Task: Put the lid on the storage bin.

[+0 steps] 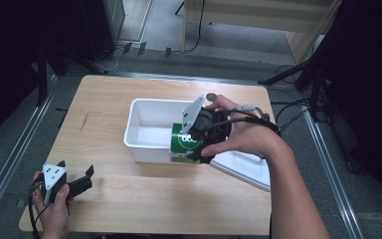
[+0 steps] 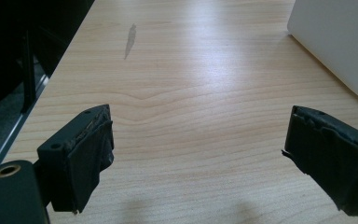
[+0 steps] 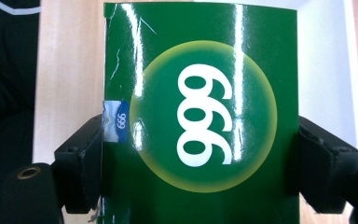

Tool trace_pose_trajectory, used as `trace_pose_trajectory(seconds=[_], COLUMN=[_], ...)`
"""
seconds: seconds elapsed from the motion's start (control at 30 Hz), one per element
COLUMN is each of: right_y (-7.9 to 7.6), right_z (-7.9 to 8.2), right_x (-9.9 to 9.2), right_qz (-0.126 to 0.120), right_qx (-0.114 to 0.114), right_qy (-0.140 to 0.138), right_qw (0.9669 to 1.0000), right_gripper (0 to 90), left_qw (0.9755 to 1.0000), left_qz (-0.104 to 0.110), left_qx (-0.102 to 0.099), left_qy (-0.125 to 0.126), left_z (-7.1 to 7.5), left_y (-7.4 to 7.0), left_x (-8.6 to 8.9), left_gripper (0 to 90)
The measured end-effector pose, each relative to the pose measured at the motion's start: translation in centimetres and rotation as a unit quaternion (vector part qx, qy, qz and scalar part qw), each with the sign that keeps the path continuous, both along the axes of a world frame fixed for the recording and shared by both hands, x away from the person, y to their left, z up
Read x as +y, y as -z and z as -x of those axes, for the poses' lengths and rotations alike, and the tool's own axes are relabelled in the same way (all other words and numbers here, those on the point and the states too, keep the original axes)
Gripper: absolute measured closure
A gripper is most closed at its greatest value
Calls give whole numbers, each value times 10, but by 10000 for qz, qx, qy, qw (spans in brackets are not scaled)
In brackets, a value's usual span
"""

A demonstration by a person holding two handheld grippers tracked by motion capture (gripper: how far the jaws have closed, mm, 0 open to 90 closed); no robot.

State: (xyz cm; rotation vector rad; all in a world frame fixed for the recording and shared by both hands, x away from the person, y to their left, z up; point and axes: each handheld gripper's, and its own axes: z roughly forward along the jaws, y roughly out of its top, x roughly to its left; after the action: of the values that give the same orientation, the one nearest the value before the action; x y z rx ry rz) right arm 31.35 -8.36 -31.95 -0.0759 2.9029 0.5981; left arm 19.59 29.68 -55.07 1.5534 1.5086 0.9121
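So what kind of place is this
Probably a lab or recording workspace: a light wooden table on grey flooring, loose black cables trailing past it, and dark equipment stands behind.

The green box [image 3: 200, 116] is cut off at the right gripper view's bottom edge, its lower end hidden.

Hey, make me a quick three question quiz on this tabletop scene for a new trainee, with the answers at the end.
1. True or false: the left gripper has something between its pads.
2. What does the right gripper clamp: A) a white lid, B) a green box, C) a cable?
3. Where is the green box relative to the white tub?

Key
1. False; its jaws stand open over bare wooden table.
2. B.
3. At the tub's near right corner, by its rim; whether it touches the tub cannot be told.
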Motion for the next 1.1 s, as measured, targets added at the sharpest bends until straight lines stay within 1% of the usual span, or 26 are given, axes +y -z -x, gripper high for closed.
trace_pose_trajectory(seconds=[0.53, 0.7, 0.77, 0.83, 0.87, 0.97, 1.1], right_y=[-7, -6, -5, -5, -4, 0, 5], right_z=[-38, -50, -55, -59, -61, -67, -71], right_x=[-1, -1, 0, 0, 1, 4, 9], right_qz=[91, 109, 122, 110, 127, 134, 153], right_qx=[-37, -47, -69, -121, -128, -171, -165], right_qy=[244, 298, 361, 337, 386, 355, 337], right_qw=[9997, 9995, 9992, 9993, 9991, 9991, 9992], right_gripper=[162, 163, 163, 163, 163, 163, 163], left_qw=[10000, 10000, 10000, 10000, 10000, 10000, 10000], left_qz=[-18, -4, -8, -18, -17, -12, 9], left_qx=[-16, -28, -29, -36, -34, -45, -41], left_qy=[-25, -43, -44, -44, -43, -66, -64], left_z=[0, 0, 0, 0, 0, 0, 0], left_y=[0, 0, 0, 0, 0, 0, 0], left_x=[0, 1, 1, 1, 1, 1, 1], left_gripper=[83, 83, 83, 83, 83, 83, 83])
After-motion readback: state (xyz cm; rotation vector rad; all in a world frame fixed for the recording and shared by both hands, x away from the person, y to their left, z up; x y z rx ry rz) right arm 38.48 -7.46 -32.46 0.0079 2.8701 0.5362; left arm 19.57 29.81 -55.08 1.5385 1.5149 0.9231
